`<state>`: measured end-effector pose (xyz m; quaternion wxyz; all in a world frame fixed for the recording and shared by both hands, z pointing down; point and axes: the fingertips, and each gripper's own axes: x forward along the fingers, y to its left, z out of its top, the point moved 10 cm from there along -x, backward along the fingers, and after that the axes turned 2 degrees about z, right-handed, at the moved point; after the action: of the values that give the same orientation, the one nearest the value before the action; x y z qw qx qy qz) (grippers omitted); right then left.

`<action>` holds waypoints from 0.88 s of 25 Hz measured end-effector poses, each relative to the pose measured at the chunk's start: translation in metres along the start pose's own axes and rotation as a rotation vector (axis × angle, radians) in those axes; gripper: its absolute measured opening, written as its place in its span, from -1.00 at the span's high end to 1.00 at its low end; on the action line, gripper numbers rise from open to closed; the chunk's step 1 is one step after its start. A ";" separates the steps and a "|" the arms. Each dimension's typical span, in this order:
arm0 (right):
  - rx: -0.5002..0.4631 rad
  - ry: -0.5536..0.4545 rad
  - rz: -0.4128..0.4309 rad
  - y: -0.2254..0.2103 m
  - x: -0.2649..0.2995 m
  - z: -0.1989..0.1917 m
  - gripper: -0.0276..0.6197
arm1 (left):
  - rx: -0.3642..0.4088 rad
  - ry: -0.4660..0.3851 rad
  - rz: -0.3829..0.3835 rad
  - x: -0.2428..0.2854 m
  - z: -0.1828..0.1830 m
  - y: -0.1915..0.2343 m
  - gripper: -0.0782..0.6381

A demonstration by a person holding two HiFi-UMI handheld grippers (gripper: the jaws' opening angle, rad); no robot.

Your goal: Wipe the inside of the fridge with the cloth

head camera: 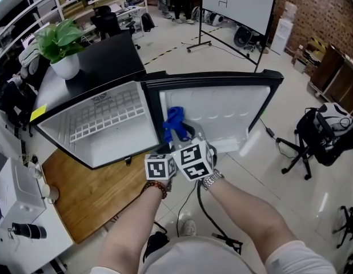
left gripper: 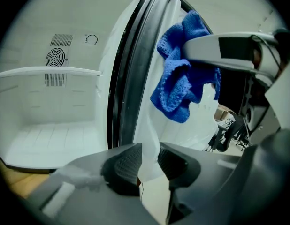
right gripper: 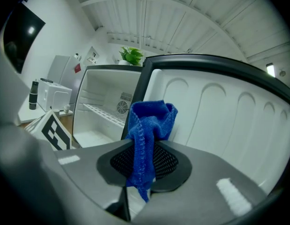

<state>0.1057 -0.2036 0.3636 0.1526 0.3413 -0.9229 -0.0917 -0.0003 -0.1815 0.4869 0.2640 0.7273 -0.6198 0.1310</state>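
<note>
Two hand-held tongs work at a small black fridge [head camera: 108,61] with a white interior, its door [head camera: 222,113] swung open. Right tongs [right gripper: 142,161] clench a crumpled blue knitted cloth [right gripper: 149,121], held just in front of the door's white inner lining. Left tongs [left gripper: 149,159] pinch the door's thin white edge.

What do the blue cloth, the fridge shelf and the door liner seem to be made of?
Cloth: soft knitted or microfibre fabric, matte, looped fuzzy texture.
Shelf: probably white-coated wire, open grid.
Door liner: glossy moulded white plastic, smooth arched recesses.
</note>
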 end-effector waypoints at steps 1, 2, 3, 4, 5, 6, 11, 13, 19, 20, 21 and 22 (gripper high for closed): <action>-0.001 0.006 -0.007 -0.002 0.000 -0.002 0.70 | 0.000 -0.002 0.000 -0.001 0.000 0.000 0.48; -0.001 0.010 -0.015 -0.005 -0.001 -0.003 0.70 | 0.000 -0.004 -0.001 -0.001 0.001 -0.001 0.48; -0.002 0.014 -0.023 -0.007 -0.002 -0.004 0.70 | 0.000 -0.005 -0.002 -0.001 0.002 -0.001 0.48; -0.002 0.019 -0.031 -0.010 -0.003 -0.006 0.70 | 0.001 -0.006 -0.003 -0.001 0.002 -0.001 0.48; -0.002 0.026 -0.039 -0.013 -0.004 -0.007 0.70 | 0.002 -0.007 -0.003 -0.001 0.002 -0.001 0.48; 0.000 0.031 -0.047 -0.015 -0.005 -0.009 0.70 | 0.003 -0.008 -0.002 -0.001 0.003 -0.002 0.48; 0.008 0.047 -0.084 -0.030 -0.015 -0.018 0.70 | 0.005 -0.003 0.010 -0.002 0.003 -0.002 0.48; 0.010 0.048 -0.102 -0.036 -0.019 -0.021 0.70 | 0.004 -0.002 0.012 -0.001 0.002 -0.002 0.48; 0.022 0.069 -0.153 -0.054 -0.031 -0.030 0.70 | 0.004 -0.007 0.013 -0.001 0.002 -0.001 0.48; 0.024 0.071 -0.162 -0.058 -0.034 -0.031 0.70 | 0.003 -0.009 0.014 -0.001 0.002 -0.001 0.48; 0.025 0.074 -0.171 -0.062 -0.036 -0.033 0.70 | 0.004 -0.010 0.015 -0.002 0.003 -0.001 0.48; 0.027 0.078 -0.180 -0.066 -0.039 -0.035 0.70 | 0.004 -0.012 0.016 -0.002 0.003 -0.001 0.48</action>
<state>0.1856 -0.2300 0.3694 0.1749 0.4283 -0.8830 -0.0794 -0.0004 -0.1813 0.4837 0.2576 0.7236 -0.6270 0.1299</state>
